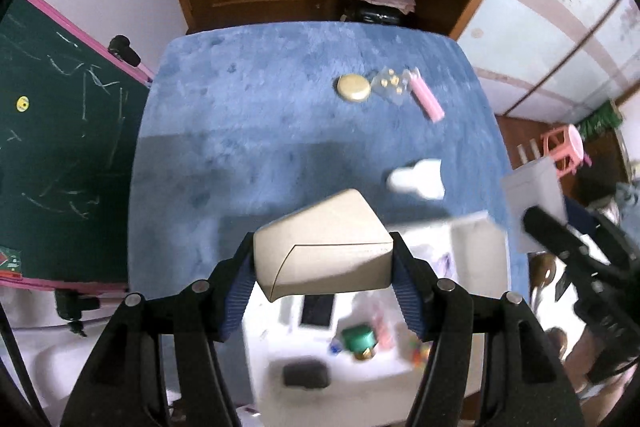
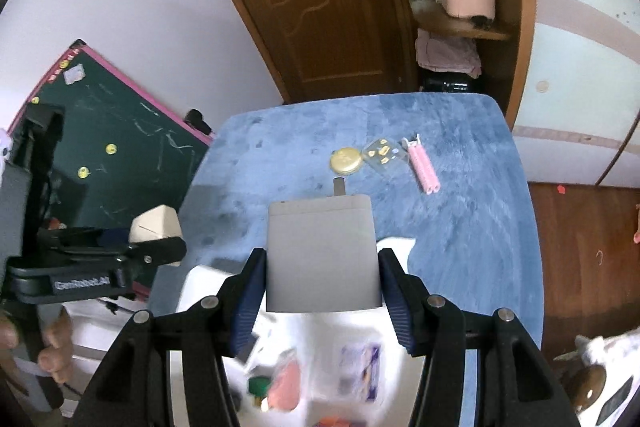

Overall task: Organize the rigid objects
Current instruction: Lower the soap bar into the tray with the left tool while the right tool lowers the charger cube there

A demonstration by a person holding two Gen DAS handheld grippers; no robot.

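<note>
Left gripper (image 1: pixel 323 259) pinching beige box (image 1: pixel 324 247); right gripper (image 2: pixel 320 267) pinching grey charger (image 2: pixel 322 255), long axis along fingers; white bin (image 2: pixel 192 287) directly beneath both.

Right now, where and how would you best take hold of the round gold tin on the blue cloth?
Grip the gold tin across its rim, coming straight down from above. It lies flat as a low disc, so only its edge offers opposing faces. The packet sits close on its right.

Two boxes (image 1: pixel 324 239) (image 2: pixel 322 255) (both held) — one gold tin (image 2: pixel 345 160).
</note>
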